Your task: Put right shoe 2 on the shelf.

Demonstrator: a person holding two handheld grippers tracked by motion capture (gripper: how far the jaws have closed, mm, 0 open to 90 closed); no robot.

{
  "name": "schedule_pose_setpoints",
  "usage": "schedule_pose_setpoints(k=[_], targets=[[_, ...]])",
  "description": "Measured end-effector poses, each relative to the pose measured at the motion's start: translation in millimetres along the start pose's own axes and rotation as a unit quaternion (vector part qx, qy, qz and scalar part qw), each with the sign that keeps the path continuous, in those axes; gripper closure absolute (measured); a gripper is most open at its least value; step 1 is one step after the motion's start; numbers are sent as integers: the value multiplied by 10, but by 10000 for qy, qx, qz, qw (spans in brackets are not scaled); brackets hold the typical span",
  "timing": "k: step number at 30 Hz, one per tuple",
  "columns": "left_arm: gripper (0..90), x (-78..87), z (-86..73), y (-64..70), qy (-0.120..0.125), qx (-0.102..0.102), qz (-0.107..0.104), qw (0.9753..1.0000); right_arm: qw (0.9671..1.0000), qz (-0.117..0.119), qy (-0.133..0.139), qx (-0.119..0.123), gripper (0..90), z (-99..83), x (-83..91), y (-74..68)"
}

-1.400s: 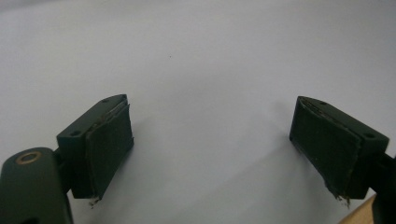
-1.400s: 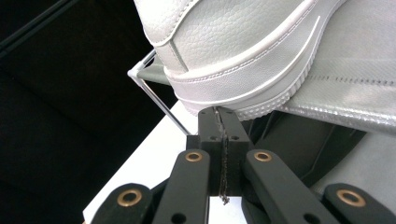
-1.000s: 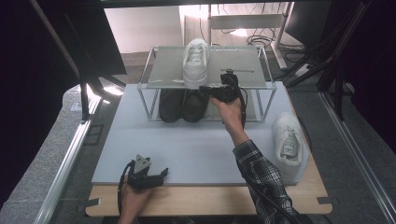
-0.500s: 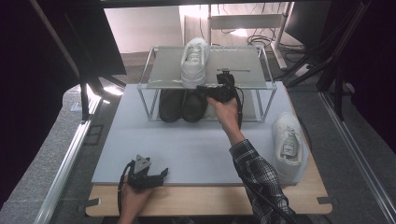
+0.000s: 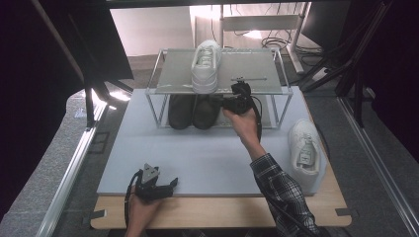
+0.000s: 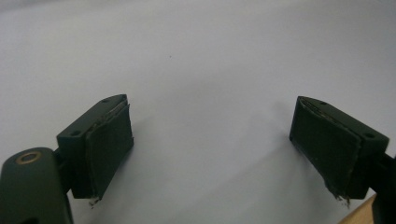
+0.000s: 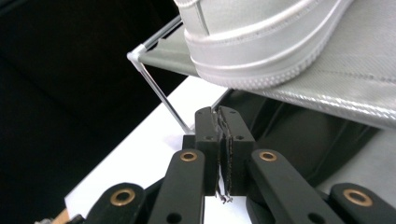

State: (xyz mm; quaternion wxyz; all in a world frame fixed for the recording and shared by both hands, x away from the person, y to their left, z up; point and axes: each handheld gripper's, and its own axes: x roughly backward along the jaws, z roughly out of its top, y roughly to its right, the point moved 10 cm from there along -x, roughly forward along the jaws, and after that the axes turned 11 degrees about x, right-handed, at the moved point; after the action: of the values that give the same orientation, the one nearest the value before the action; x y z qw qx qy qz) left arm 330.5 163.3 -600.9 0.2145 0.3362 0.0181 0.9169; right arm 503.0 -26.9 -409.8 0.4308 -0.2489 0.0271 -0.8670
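Observation:
A white sneaker (image 5: 206, 66) stands on the top shelf of a wire shoe rack (image 5: 257, 74). Its sole (image 7: 261, 51) looms close above in the right gripper view. A pair of black shoes (image 5: 192, 111) sits under the shelf. My right gripper (image 5: 225, 104) is held at the rack's front, beside the right black shoe (image 7: 299, 130). Its jaws (image 7: 218, 126) are pressed shut, with nothing visible between them. My left gripper (image 5: 170, 183) rests low on the grey mat near the front edge, open (image 6: 210, 140) over bare mat. A second white sneaker (image 5: 305, 150) lies at the right.
The grey mat (image 5: 207, 158) covers a wooden tabletop (image 5: 217, 215). Dark stands and cables surround the table at left, right and back. A thin rack leg (image 7: 163, 95) runs just left of the right gripper's jaws.
The right hand has shifted very slightly at the rack front. The left gripper has stayed where it was.

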Motion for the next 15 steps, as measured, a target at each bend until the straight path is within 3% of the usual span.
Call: schedule_pose_setpoints(k=[10, 15], targets=[[127, 1, -1, -2, -7, -7, 4, 10000, 9990, -214, -107, 384, 801, -142, 136, 6], [127, 0, -1, -2, -7, -8, 4, 10000, 9967, -350, -191, 701, 740, -222, 196, -23]])
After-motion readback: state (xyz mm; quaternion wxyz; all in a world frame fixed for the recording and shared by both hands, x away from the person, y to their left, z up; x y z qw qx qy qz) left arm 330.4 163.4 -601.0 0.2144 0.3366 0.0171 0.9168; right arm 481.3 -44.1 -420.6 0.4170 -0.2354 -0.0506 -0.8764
